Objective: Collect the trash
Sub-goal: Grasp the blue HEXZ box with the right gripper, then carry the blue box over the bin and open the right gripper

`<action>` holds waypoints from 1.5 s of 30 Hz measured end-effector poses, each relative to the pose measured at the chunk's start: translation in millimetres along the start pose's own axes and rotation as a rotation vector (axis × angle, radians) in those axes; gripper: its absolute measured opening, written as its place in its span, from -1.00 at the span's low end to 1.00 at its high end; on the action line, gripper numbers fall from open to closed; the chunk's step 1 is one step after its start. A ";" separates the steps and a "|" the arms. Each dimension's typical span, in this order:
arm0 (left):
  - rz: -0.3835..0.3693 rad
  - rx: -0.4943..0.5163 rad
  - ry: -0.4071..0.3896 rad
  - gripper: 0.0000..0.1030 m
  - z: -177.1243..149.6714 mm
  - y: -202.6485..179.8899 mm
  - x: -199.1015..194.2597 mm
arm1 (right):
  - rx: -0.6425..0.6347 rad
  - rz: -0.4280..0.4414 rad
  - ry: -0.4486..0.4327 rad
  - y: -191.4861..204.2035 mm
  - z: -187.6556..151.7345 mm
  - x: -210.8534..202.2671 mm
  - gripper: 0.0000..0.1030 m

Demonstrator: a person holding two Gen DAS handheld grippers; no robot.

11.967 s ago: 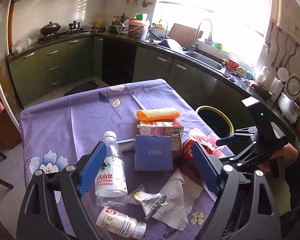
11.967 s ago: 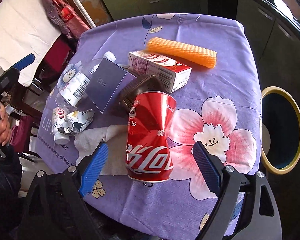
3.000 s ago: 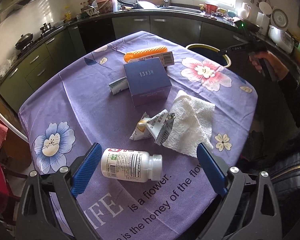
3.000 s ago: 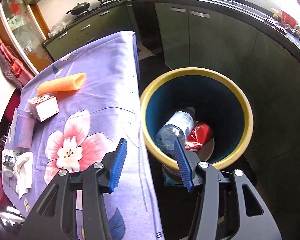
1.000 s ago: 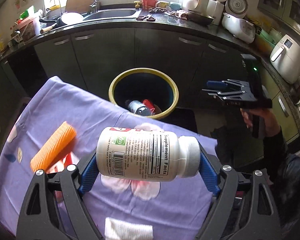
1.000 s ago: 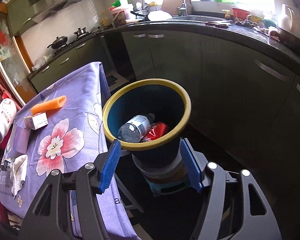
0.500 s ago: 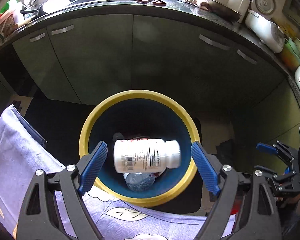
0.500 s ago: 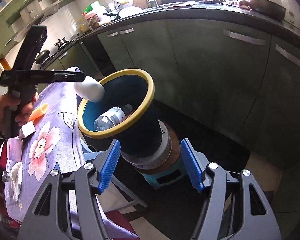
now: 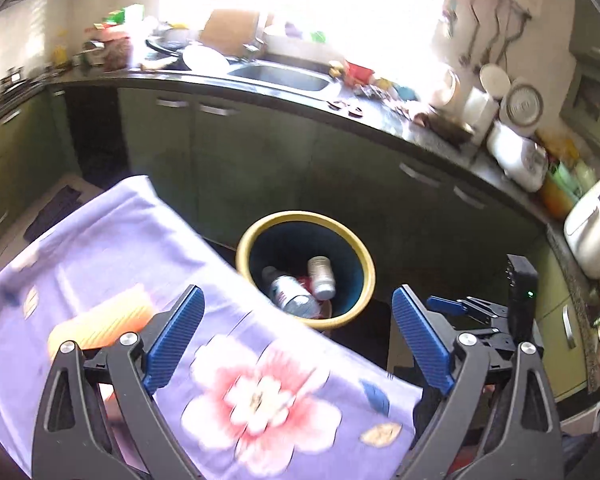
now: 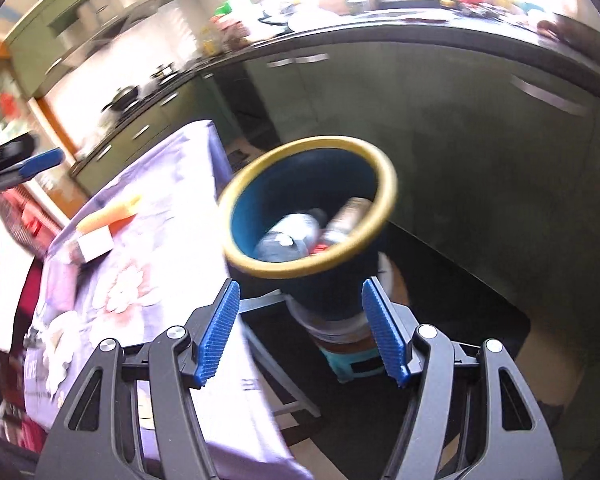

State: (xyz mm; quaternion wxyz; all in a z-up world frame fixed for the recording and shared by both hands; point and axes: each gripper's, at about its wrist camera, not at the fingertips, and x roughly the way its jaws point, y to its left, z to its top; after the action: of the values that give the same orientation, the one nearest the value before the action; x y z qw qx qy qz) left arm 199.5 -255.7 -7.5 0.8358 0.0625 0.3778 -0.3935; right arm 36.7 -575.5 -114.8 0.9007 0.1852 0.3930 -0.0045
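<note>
Supplement bottle (image 9: 321,277) inside yellow-rimmed bin (image 9: 364,258), well beyond empty, wide-apart jaws

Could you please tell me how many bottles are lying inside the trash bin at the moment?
2: a clear water bottle on the left of the bin and a white supplement bottle beside it on the right. Others may be hidden underneath.

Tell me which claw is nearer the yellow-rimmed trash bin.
Probably right. The right claw hangs open just beside the bin, off the table; the left claw, open and empty, is back over the tablecloth.
</note>
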 end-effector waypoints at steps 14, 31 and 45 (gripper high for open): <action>0.433 -0.261 -0.182 0.82 -181.9 98.7 -207.4 | -0.473 0.329 0.099 226.5 -21.8 36.3 0.24; 0.482 -0.373 -0.208 0.83 -248.3 122.0 -232.3 | -1.304 0.404 0.082 383.9 -38.4 116.1 0.74; 0.457 -0.385 -0.190 0.83 -227.0 140.8 -209.5 | -1.308 0.497 0.123 389.0 -34.4 145.5 0.47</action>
State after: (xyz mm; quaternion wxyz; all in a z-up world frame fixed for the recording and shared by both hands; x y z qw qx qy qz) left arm 81.7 59.6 -52.5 0.9307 -0.0506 0.3415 -0.1208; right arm 172.7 -181.6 -111.1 0.7779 -0.3101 0.3112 0.4493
